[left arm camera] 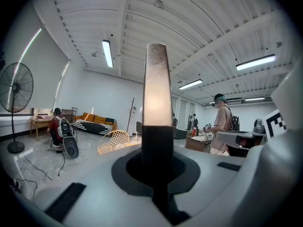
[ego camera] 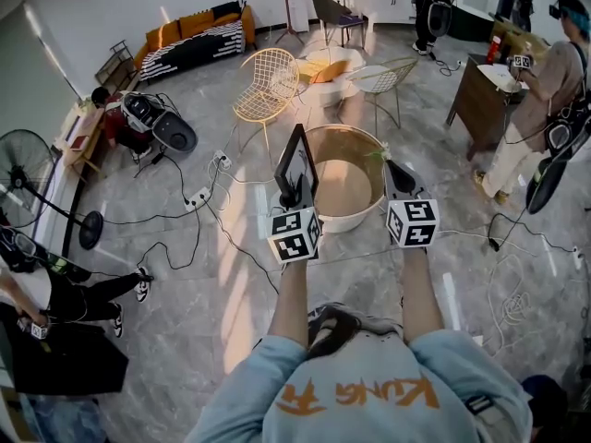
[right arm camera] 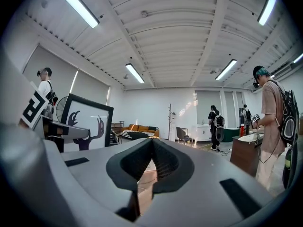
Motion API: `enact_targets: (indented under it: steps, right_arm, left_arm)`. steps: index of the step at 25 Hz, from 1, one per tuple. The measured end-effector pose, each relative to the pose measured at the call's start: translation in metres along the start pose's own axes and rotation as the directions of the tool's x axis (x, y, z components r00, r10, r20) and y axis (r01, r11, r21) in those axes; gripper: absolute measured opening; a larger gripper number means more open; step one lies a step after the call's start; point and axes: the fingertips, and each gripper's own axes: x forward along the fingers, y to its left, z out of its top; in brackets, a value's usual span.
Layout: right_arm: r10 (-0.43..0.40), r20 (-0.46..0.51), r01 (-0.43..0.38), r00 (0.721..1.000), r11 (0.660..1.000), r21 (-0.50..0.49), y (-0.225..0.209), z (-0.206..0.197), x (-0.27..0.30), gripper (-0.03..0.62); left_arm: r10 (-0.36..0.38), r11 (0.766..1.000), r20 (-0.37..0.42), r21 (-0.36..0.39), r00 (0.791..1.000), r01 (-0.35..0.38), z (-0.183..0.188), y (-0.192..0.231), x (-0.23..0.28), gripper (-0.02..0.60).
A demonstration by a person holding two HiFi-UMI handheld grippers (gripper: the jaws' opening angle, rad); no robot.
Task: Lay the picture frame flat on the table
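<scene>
The picture frame (ego camera: 297,166) is black-edged and holds a white print of dark hands. It stands upright in the air over the round wooden table (ego camera: 355,137), with my left gripper (ego camera: 294,194) shut on its lower edge. In the left gripper view the frame (left arm camera: 157,84) rises edge-on from between the closed jaws of the left gripper (left arm camera: 157,150). In the right gripper view the frame (right arm camera: 87,126) shows its face at the left. My right gripper (ego camera: 392,170) hovers beside it over the table's right side. That right gripper (right arm camera: 151,143) has its tips together with nothing in them.
A yellow wire chair (ego camera: 268,86) and a pale wire chair (ego camera: 388,77) stand behind the table. Cables trail over the floor (ego camera: 185,238). A person (ego camera: 554,90) stands at a dark desk (ego camera: 480,100) to the right. A fan (ego camera: 28,169) stands far left.
</scene>
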Motion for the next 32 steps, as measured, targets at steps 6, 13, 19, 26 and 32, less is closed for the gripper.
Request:
enact_targets:
  steps: [6, 13, 19, 26, 32]
  right_arm:
    - [0.008, 0.009, -0.008, 1.000, 1.000, 0.004, -0.008, 0.003, 0.008, -0.002]
    - [0.007, 0.032, -0.008, 0.999, 0.999, 0.046, -0.022, 0.010, 0.017, -0.002]
    - [0.014, 0.038, -0.017, 0.999, 0.997, 0.074, -0.028, 0.001, 0.034, -0.002]
    - [0.040, -0.005, -0.040, 0.999, 0.996, 0.074, -0.043, -0.021, 0.080, -0.002]
    - [0.024, -0.019, -0.022, 1.000, 0.996, 0.088, -0.066, -0.027, 0.124, -0.002]
  left_arm:
    - [-0.002, 1.000, 0.005, 0.005, 1.000, 0.002, 0.005, -0.003, 0.011, 0.026]
    - [-0.013, 0.999, 0.003, 0.042, 1.000, 0.013, 0.016, -0.009, 0.022, 0.026]
    - [-0.014, 0.998, -0.008, 0.063, 1.000, 0.014, 0.011, -0.004, 0.036, 0.026]
    - [-0.003, 1.000, -0.045, 0.021, 0.999, 0.004, -0.001, 0.010, 0.093, 0.026]
    - [-0.035, 0.999, -0.073, 0.016, 0.997, 0.036, -0.005, 0.011, 0.147, 0.026]
